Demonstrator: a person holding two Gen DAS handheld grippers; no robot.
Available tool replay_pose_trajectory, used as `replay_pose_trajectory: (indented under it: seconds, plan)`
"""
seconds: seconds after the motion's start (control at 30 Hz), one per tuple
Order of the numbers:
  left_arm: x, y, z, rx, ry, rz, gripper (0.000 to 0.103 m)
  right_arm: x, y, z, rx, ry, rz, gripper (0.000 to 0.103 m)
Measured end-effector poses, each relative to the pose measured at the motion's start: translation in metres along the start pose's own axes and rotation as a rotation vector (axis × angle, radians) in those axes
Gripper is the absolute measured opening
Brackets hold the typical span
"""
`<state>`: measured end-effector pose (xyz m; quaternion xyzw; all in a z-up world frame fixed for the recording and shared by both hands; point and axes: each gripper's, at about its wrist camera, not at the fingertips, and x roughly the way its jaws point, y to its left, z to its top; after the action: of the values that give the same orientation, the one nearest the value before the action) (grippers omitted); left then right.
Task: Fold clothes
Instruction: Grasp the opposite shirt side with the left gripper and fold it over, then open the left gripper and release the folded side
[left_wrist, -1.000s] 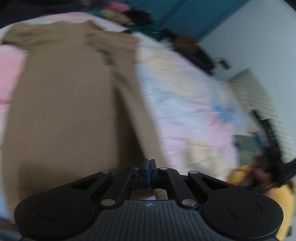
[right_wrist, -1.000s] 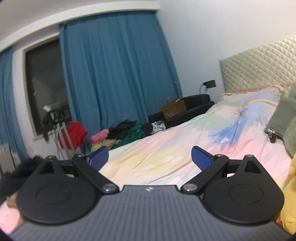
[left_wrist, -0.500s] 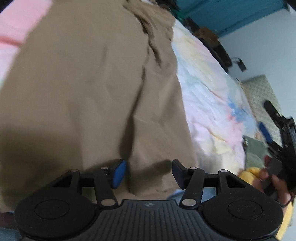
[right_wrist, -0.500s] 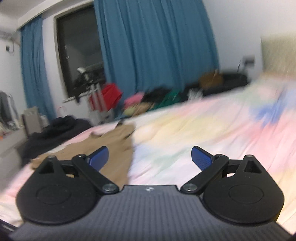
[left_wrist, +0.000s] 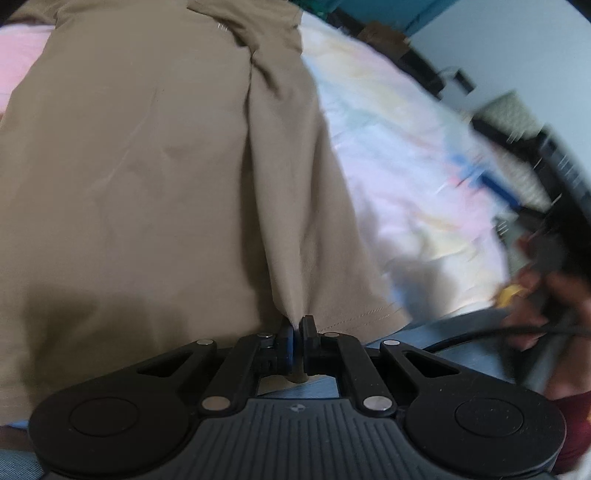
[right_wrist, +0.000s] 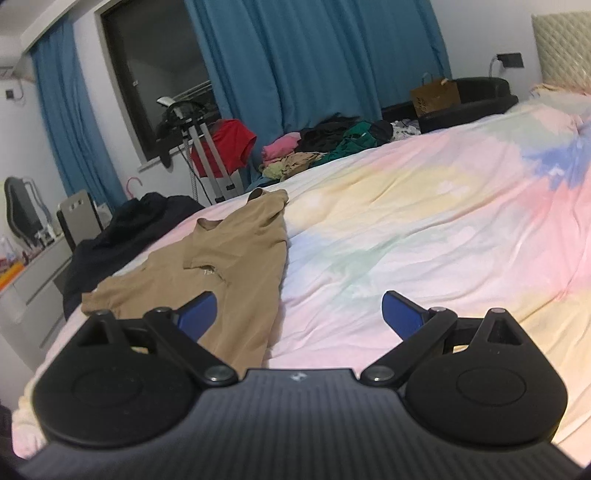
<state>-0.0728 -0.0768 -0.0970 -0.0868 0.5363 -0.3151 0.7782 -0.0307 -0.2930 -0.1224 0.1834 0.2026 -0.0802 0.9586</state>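
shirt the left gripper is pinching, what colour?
Plain tan, no print visible on the shirt. Left gripper is shut on its hem; left wrist view shows it best.

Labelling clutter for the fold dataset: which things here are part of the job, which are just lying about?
In the job:
- tan shirt
- left tongs, shut on its hem
- right tongs, open
- bedspread as work surface

Lying about:
- clothes pile
- dark garment
- paper bag
- red shirt
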Motion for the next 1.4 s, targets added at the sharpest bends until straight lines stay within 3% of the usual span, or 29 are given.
replay_pose_trajectory:
  seconds: [0.07,0.2,0.3,0.37,0.5,0.63,0.93,1.2,1.4]
  plan:
    - [0.0,-0.008,-0.001,0.045,-0.008,0.036,0.012,-0.002,-0.001,0.001,-0.015,-0.002,0.002,0.098]
    - [-0.014,-0.017,0.0,0.09,-0.072,0.115,0.056,-0.008,0.001,0.002,-0.021,-0.033,0.024,0.098]
    - [-0.036,-0.025,0.006,0.136,-0.166,0.173,0.077,-0.014,0.004,0.002,-0.029,-0.067,0.049,0.098]
    - [-0.05,-0.032,0.011,0.172,-0.235,0.214,0.083,-0.02,0.006,0.003,-0.032,-0.101,0.061,0.098]
    - [-0.07,-0.049,0.028,0.246,-0.347,0.289,0.086,-0.03,0.003,0.003,-0.017,-0.169,0.05,0.098]
    - [-0.086,-0.062,0.05,0.276,-0.427,0.309,0.087,-0.035,0.003,0.004,-0.012,-0.206,0.042,0.098]
    - [-0.118,-0.082,0.088,0.308,-0.603,0.328,0.096,-0.03,0.019,0.005,-0.068,-0.192,0.061,0.098]
    - [-0.132,-0.032,0.089,0.226,-0.64,0.336,0.103,-0.013,0.061,0.009,-0.207,-0.145,0.137,0.098]
    - [-0.162,0.023,0.089,0.13,-0.693,0.392,0.103,0.03,0.105,0.023,-0.242,-0.07,0.206,0.098]
